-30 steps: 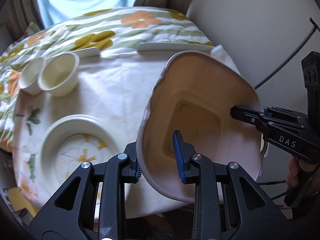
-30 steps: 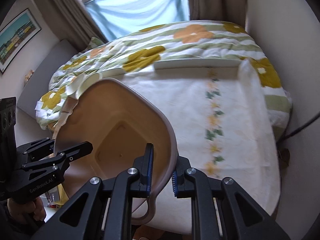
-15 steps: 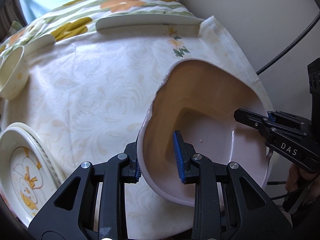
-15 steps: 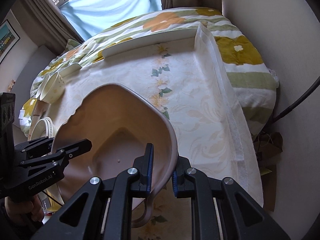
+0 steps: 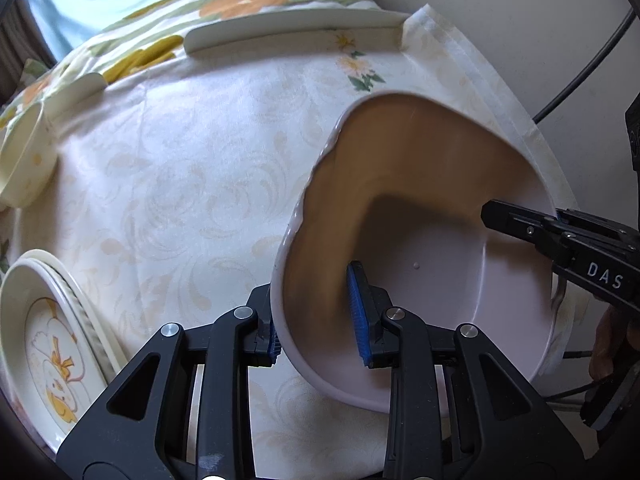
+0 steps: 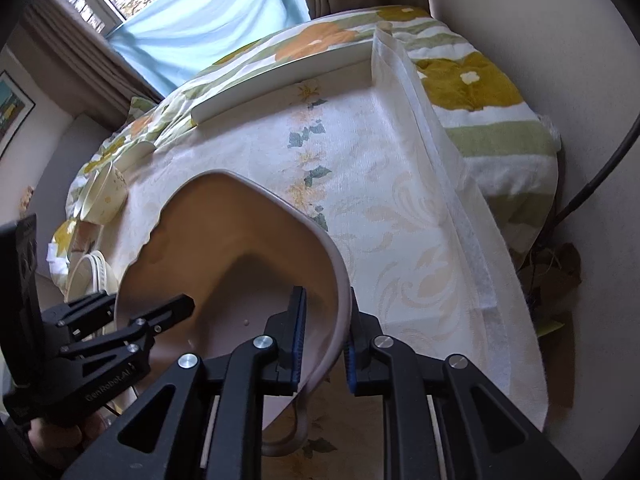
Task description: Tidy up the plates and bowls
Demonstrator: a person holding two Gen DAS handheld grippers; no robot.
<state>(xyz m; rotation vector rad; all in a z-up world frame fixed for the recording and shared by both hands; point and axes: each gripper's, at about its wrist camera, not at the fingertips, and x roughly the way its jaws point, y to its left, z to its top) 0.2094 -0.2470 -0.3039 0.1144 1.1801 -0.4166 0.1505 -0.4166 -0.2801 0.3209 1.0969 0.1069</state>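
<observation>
A large pale pink basin [image 5: 432, 208] with a squarish bottom hangs low over the right end of the white tablecloth [image 5: 180, 184]. My left gripper [image 5: 316, 316] is shut on its left rim. My right gripper [image 6: 324, 336] is shut on its right rim, next to a loop handle [image 6: 296, 436]. The basin also shows in the right wrist view [image 6: 224, 256]. A stack of cream plates with a yellow flower print [image 5: 52, 352] lies at the table's left front. A cream bowl [image 5: 24, 160] stands at the far left.
The table's right edge [image 6: 476, 248] runs beside a wall with a black cable [image 5: 592, 56]. A flat white board [image 6: 280, 80] lies along the table's far edge. A flowered bedspread [image 6: 472, 92] lies beyond, below a window.
Both grippers have carried the basin to the right and lowered it toward the tablecloth's right end, tipping it flatter. The plates and bowl have slid to the left in view.
</observation>
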